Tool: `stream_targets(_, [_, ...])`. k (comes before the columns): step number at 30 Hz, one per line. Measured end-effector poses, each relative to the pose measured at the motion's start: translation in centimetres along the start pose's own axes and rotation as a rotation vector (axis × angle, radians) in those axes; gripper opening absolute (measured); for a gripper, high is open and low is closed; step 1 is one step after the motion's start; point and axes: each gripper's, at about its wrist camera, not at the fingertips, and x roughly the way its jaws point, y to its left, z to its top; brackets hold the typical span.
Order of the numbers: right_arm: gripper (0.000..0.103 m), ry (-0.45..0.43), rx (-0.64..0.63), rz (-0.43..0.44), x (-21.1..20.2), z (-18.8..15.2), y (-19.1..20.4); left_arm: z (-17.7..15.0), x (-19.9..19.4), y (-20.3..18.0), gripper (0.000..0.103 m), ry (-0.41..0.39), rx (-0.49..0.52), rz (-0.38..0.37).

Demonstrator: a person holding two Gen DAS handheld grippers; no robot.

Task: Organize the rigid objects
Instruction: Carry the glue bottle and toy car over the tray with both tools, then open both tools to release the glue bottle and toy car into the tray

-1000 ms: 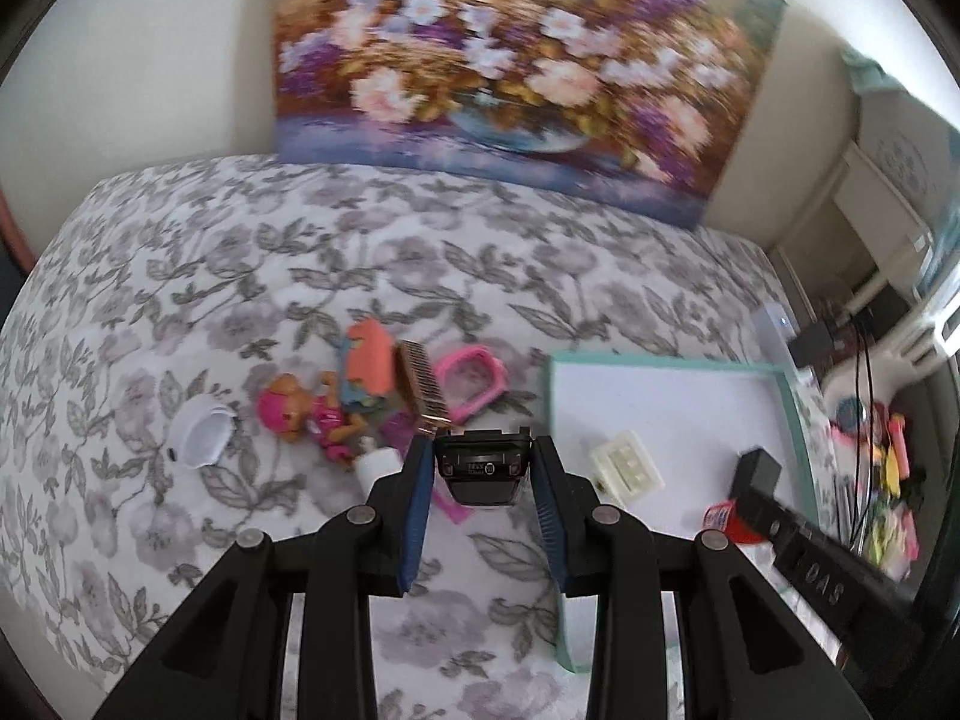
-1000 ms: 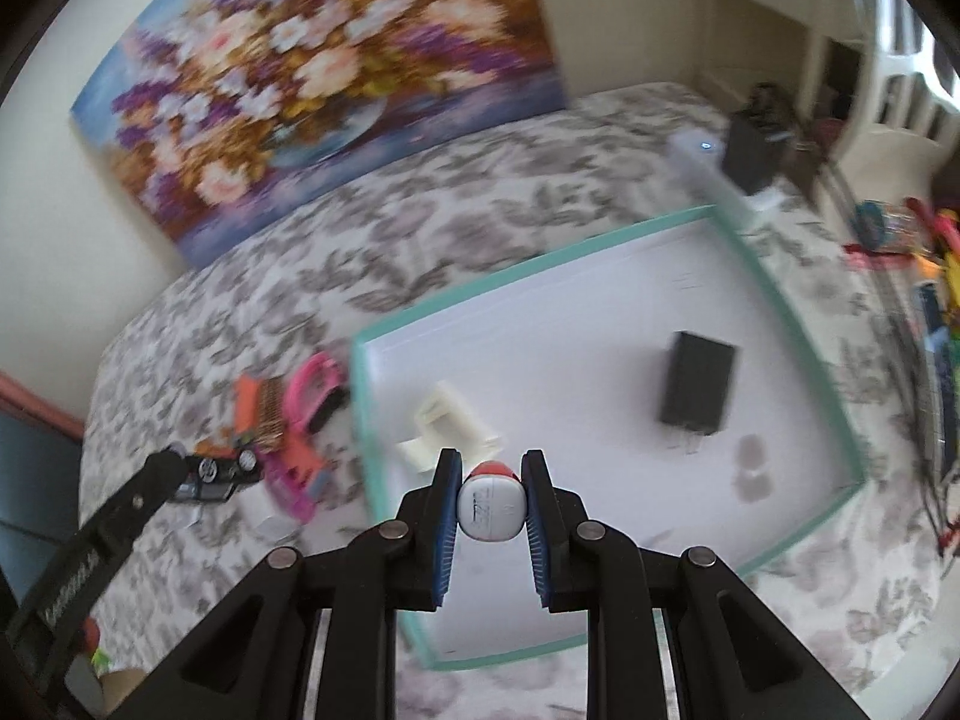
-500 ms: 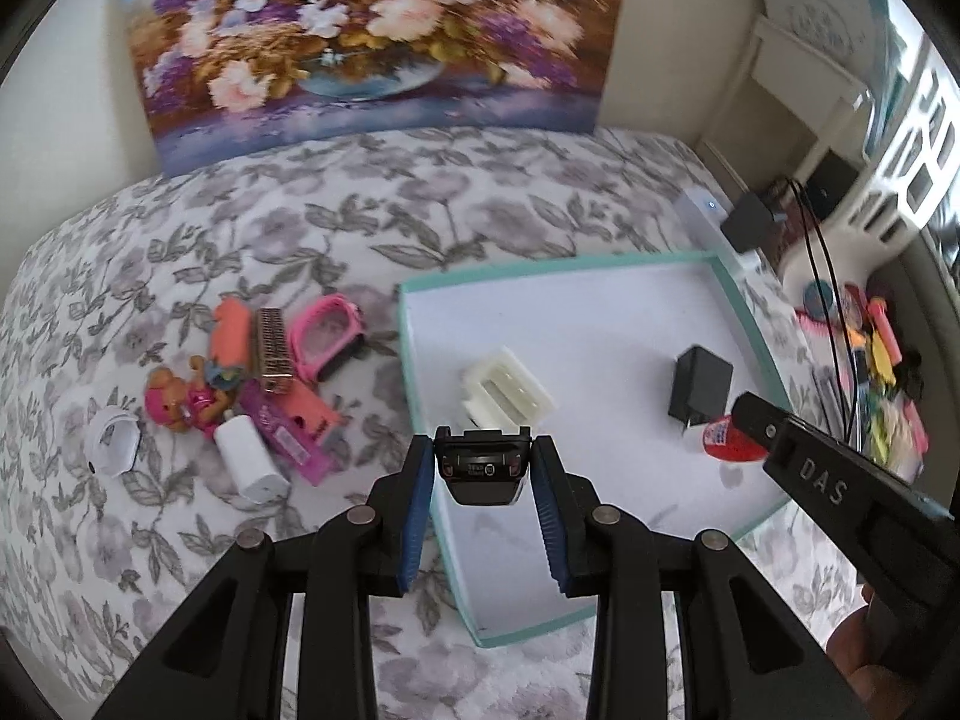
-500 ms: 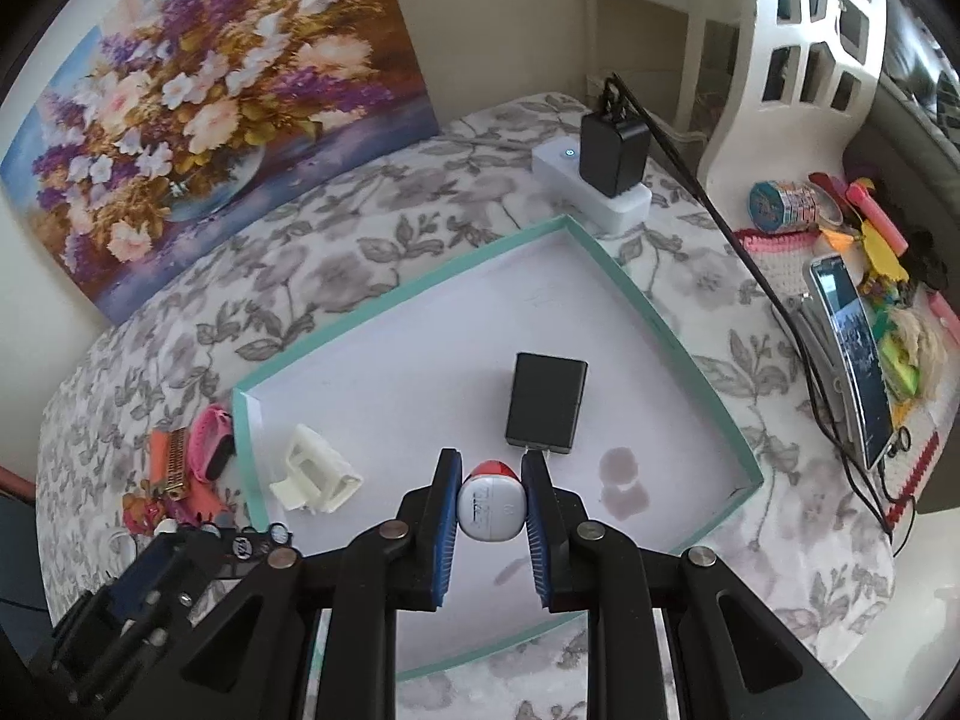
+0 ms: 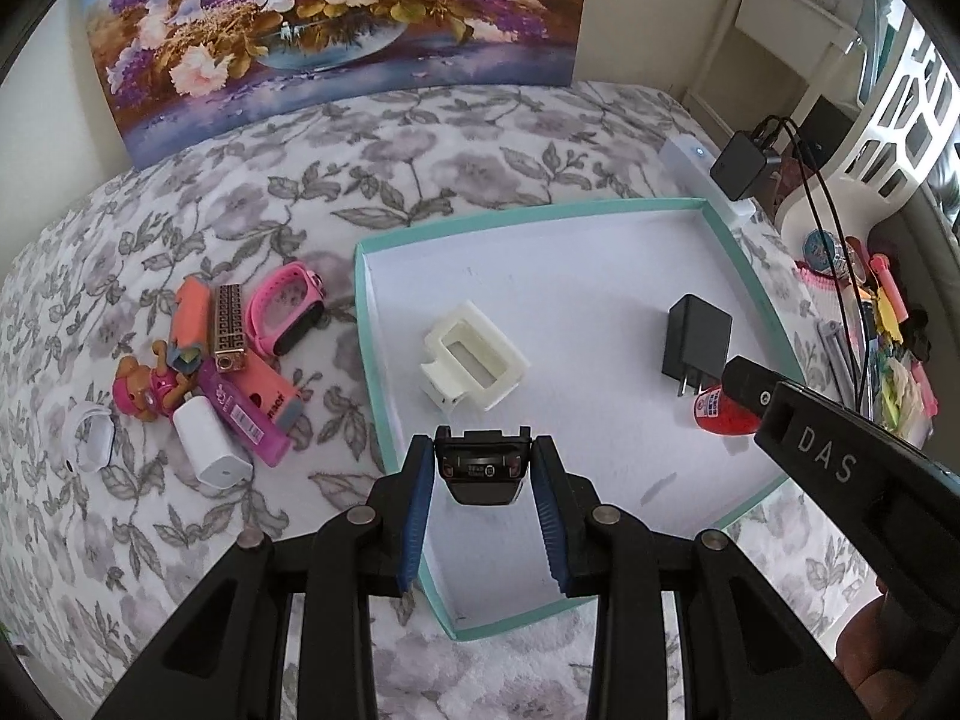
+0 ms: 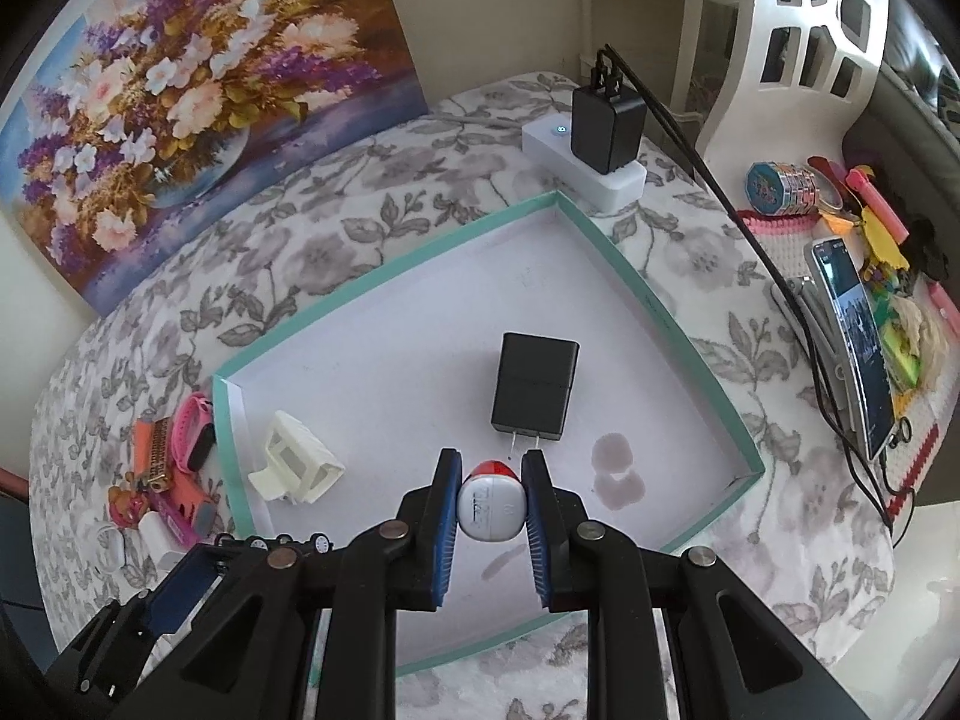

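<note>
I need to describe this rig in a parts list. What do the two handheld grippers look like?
Both the left gripper and the right gripper are black plastic linkages with silver pivot rivets and ribbed blue pads. The right one's side bears white "DAS" lettering.

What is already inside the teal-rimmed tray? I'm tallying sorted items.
Lying in the teal-rimmed tray: a black plug adapter and a cream plastic clip. The grippers and the items they hold hide part of the near floor.

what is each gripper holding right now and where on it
The left gripper clamps a small black device by its two short sides. The right gripper pinches a red-and-white capsule across its white body.
</note>
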Motion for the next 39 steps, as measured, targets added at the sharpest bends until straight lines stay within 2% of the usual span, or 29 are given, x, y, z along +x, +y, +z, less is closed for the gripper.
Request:
stream_targets(17, [0.023,0.066,-0.007,-0.028,1.9,-0.3,-0.1,-0.1,1.8,-0.1,0.035,0.035,0.008,0.024])
stream_targets(19, [0.023,0.056,-0.005,-0.031,1.7,-0.2,-0.1,-0.1,1.8,-0.1,0.041,0.035,0.012,0.028])
stream_targets(21, [0.025,0.054,0.002,-0.033,1.6,-0.2,-0.2,0.0,1.7,-0.2,0.056,0.031,0.009,0.024])
stream_targets(24, [0.037,0.057,0.022,-0.031,1.6,-0.1,-0.5,0.1,1.5,-0.2,0.060,0.025,0.006,0.023])
stream_targets(26, [0.055,0.050,0.026,-0.041,1.5,-0.1,-0.6,0.1,1.5,-0.1,0.061,0.025,0.005,0.025])
stream_targets(27, [0.058,0.045,0.029,-0.045,1.4,0.0,-0.7,0.1,1.5,-0.1,0.062,0.026,0.003,0.025])
stream_targets(31, [0.061,0.033,0.037,-0.047,1.1,0.0,-0.8,0.1,1.4,0.1,0.066,0.024,-0.006,0.029])
stream_targets(35, [0.064,0.036,0.042,-0.049,1.3,0.0,-1.0,0.3,1.2,0.8,0.077,0.019,-0.034,0.042])
stream_targets(39, [0.069,0.039,0.036,-0.051,1.4,0.0,-0.8,0.5,1.1,2.1,0.081,0.014,-0.078,0.064])
